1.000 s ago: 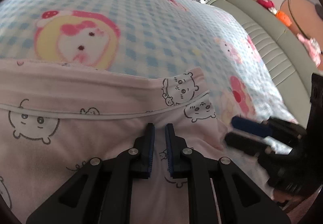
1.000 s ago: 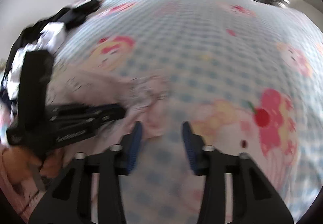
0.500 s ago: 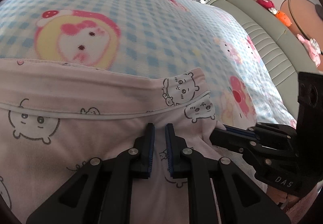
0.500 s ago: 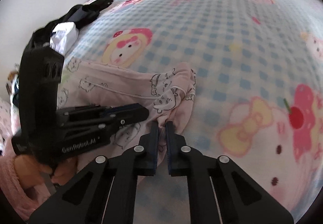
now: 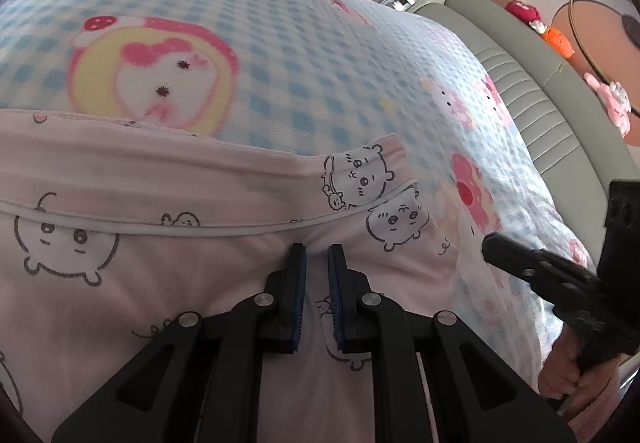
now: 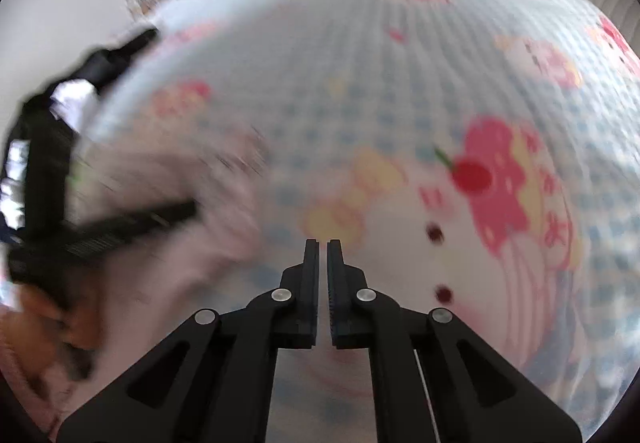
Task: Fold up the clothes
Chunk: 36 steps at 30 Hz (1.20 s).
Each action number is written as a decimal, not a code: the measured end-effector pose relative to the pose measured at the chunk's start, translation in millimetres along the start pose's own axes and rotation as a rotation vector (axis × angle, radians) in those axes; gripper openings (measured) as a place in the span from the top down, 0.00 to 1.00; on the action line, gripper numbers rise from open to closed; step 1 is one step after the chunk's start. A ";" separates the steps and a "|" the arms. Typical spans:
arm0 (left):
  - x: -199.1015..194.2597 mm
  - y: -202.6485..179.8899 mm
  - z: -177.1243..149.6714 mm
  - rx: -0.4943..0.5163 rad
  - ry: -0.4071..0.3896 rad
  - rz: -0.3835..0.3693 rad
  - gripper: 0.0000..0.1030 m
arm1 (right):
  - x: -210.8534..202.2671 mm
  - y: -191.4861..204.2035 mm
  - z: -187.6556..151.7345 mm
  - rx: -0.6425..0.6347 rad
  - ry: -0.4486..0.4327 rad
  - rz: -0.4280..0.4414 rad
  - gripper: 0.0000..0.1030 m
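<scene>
We see the garment [image 5: 192, 243] lying on the blanket [image 5: 304, 55] that covers the bed, at its near edge, with the left gripper [image 5: 317, 255] on top of it and the right gripper [image 5: 532, 275] off its right end, over the blanket. From the right wrist view, the right gripper [image 6: 323, 247] sits above bare blanket [image 6: 360, 83], with the garment [image 6: 192, 211] and left gripper [image 6: 132, 223] to its left. Behind them a pile of clothes [image 6: 80, 91] lies at the blanket's far left edge, and a padded headboard [image 5: 532, 83] runs along the bed's right side.
</scene>
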<state>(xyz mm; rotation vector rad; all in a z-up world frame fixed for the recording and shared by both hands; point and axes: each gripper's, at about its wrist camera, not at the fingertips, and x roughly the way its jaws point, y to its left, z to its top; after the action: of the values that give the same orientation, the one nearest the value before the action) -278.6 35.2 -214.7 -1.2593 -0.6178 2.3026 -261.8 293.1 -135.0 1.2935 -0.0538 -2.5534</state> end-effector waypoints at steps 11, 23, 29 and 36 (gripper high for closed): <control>-98.4 44.9 29.6 0.003 -0.068 0.202 0.56 | 43.6 8.7 13.5 0.038 0.091 -0.085 0.84; -120.7 100.6 31.6 0.020 -0.084 0.551 0.55 | 81.5 33.6 42.1 -0.081 0.172 -0.136 0.56; -157.0 61.4 7.0 0.033 -0.143 0.451 0.57 | 25.5 62.6 40.6 -0.090 -0.011 -0.242 0.56; -178.0 -2.1 -76.9 0.205 -0.001 0.254 0.57 | -14.1 124.4 -32.1 -0.009 0.071 0.000 0.56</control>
<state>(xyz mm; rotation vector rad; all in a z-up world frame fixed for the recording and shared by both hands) -125.6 -51.7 -133.2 -1.2996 -0.2224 2.4956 -199.9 180.3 -123.5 1.3790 -0.0288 -2.5028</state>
